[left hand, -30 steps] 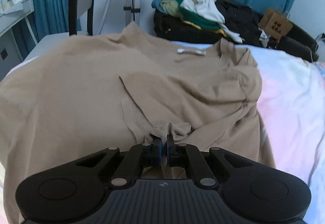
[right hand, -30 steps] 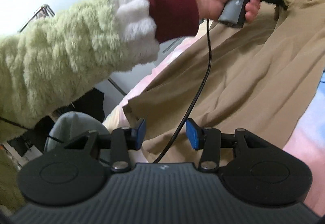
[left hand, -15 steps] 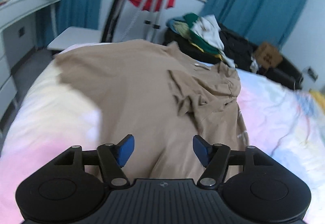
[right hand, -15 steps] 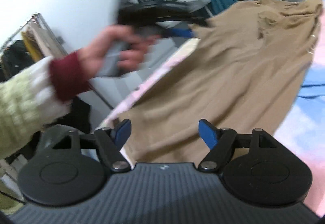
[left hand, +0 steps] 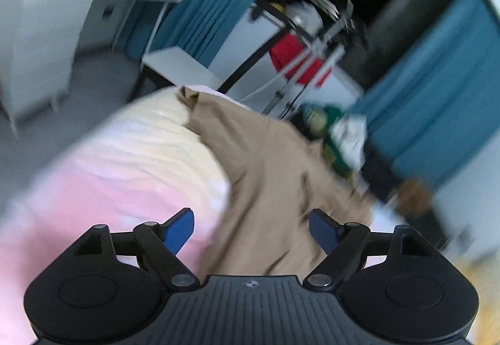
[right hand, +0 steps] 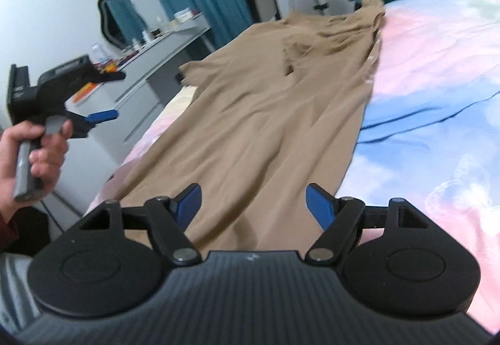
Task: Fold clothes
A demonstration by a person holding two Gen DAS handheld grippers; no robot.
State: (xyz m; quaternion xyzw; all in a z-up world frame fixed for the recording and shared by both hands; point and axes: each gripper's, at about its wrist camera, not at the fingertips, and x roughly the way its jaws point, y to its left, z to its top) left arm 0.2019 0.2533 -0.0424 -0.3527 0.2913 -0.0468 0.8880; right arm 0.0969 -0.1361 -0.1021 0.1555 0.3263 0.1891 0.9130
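The left wrist view is smeared with motion blur. A tan garment [right hand: 265, 113], soft and creased, lies lengthwise on the pastel bed [right hand: 437, 79], running ahead of the right hand-held gripper [right hand: 253, 205], whose jaws stand apart and empty. The left hand-held gripper [right hand: 106, 96] hangs off the bed's edge, its jaws opening with nothing between them.
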